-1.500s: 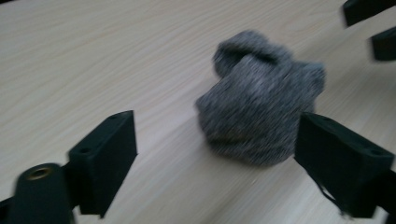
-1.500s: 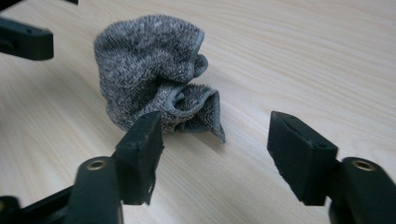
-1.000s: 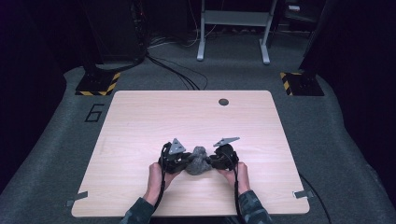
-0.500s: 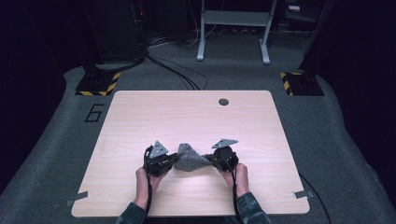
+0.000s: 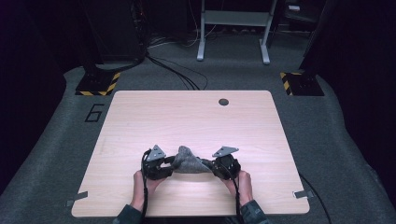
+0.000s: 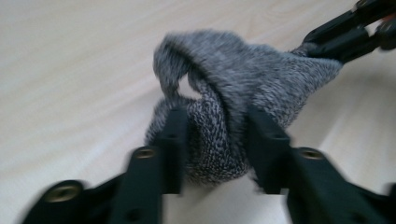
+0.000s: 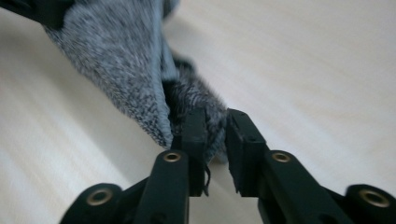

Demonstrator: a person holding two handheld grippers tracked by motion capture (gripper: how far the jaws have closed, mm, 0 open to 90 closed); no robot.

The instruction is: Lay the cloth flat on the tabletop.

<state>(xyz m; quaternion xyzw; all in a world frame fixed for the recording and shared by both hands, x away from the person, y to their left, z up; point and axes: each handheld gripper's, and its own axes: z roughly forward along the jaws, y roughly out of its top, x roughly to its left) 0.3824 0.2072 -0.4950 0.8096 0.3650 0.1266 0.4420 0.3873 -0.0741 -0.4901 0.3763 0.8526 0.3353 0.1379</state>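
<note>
A grey knitted cloth lies bunched on the wooden table near its front edge, stretched between my two grippers. My left gripper is at the cloth's left end. In the left gripper view its jaws have just been opening and flank a thick fold of the cloth loosely. My right gripper is at the right end. Its jaws have just been opening too, a narrow gap apart with the cloth's edge still between the tips.
A dark round hole sits near the table's far edge. On the floor beyond stand two bases with yellow-black stripes, cables and a metal frame. Bare wood spreads around the cloth.
The hands have drawn apart, the left one going left. The cloth, balled between the grippers before, is now pulled out wider. Both pairs of jaws stand wider.
</note>
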